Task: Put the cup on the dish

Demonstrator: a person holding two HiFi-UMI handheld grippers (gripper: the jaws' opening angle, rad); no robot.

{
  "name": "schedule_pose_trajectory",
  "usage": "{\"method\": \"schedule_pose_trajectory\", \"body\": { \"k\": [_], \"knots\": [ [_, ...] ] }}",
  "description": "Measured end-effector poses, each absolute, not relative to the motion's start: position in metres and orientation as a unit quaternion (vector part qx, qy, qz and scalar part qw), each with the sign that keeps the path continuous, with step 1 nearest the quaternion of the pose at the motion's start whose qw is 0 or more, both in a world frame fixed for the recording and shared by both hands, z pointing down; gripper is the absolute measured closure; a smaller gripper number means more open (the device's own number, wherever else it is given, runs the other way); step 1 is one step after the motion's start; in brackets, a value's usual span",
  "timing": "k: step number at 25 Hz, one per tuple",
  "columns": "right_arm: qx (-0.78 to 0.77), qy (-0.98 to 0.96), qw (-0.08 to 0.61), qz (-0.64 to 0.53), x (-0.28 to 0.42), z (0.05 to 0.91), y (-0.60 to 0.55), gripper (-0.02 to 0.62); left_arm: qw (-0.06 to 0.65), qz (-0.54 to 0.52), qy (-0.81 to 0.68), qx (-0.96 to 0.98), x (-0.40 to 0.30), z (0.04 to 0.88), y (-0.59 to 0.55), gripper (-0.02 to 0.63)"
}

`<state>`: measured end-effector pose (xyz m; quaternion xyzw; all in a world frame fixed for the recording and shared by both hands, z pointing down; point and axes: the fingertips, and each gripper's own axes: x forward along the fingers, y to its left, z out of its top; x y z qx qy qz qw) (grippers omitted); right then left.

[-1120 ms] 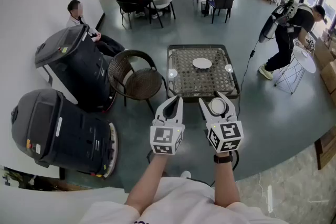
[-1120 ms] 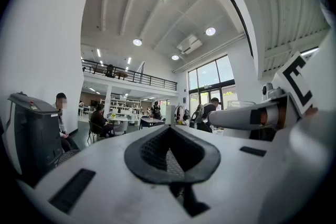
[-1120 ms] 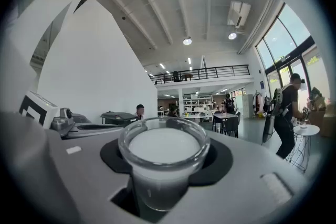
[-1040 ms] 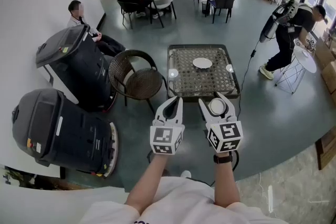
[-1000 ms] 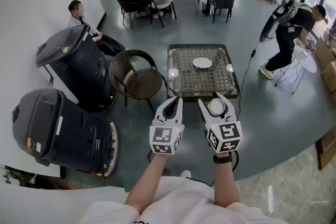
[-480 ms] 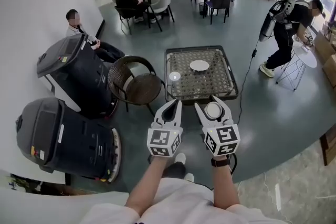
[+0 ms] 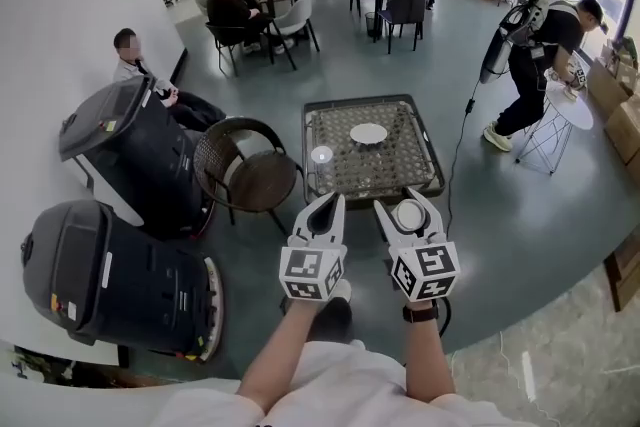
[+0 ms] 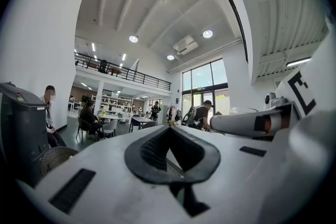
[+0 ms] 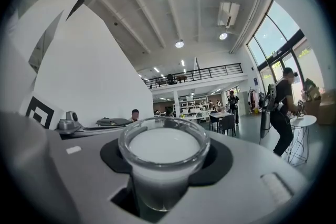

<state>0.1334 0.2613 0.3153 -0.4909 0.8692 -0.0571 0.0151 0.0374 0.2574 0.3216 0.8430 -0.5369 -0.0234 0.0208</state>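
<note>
A small clear glass cup [image 7: 409,213] with a milky white inside sits between the jaws of my right gripper [image 7: 411,211], which is shut on it and held upright at waist height. From the right gripper view the cup [image 9: 164,165] fills the gap in the right gripper [image 9: 164,140]. The white dish [image 7: 368,133] lies near the middle of a low glass-topped wicker table [image 7: 420,177], ahead of both grippers and apart from them. My left gripper [image 7: 324,206] hangs beside the right one. In the left gripper view the left gripper [image 8: 170,136] has its tips together, with nothing in it.
A second glass [image 7: 321,155] stands at the table's left edge. A round wicker chair [image 7: 245,177] is left of the table. Two dark machines [image 7: 120,265] [image 7: 125,150] stand at the far left by a seated person [image 7: 135,70]. A person with a vacuum [image 7: 530,65] stands at the right.
The head view has shifted: the table and dish now sit a little lower and further left. A dark shoe now shows below the left gripper. Both grippers keep their pose.
</note>
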Motion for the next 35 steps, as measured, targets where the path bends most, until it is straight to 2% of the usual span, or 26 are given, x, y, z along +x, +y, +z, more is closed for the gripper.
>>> {"method": "schedule_pose_trajectory", "body": {
  "k": [13,22,26,35],
  "knots": [
    [-0.519,0.851,-0.003,-0.08,0.14,0.342,0.154,0.36,0.047,-0.025,-0.505,0.861,0.039,0.348,0.146,0.603],
    [-0.516,0.855,-0.016,-0.053,0.105,0.333,0.05,0.36,0.032,-0.032,-0.51,0.859,0.013,0.339,0.037,0.603],
    [-0.521,0.853,-0.009,-0.036,0.081,0.325,0.002,0.36,0.067,-0.083,-0.51,0.853,-0.015,0.332,-0.01,0.603],
    [-0.519,0.854,-0.006,-0.02,0.053,0.341,-0.083,0.36,0.048,-0.083,-0.517,0.85,-0.045,0.342,-0.089,0.603]
  ]
}}
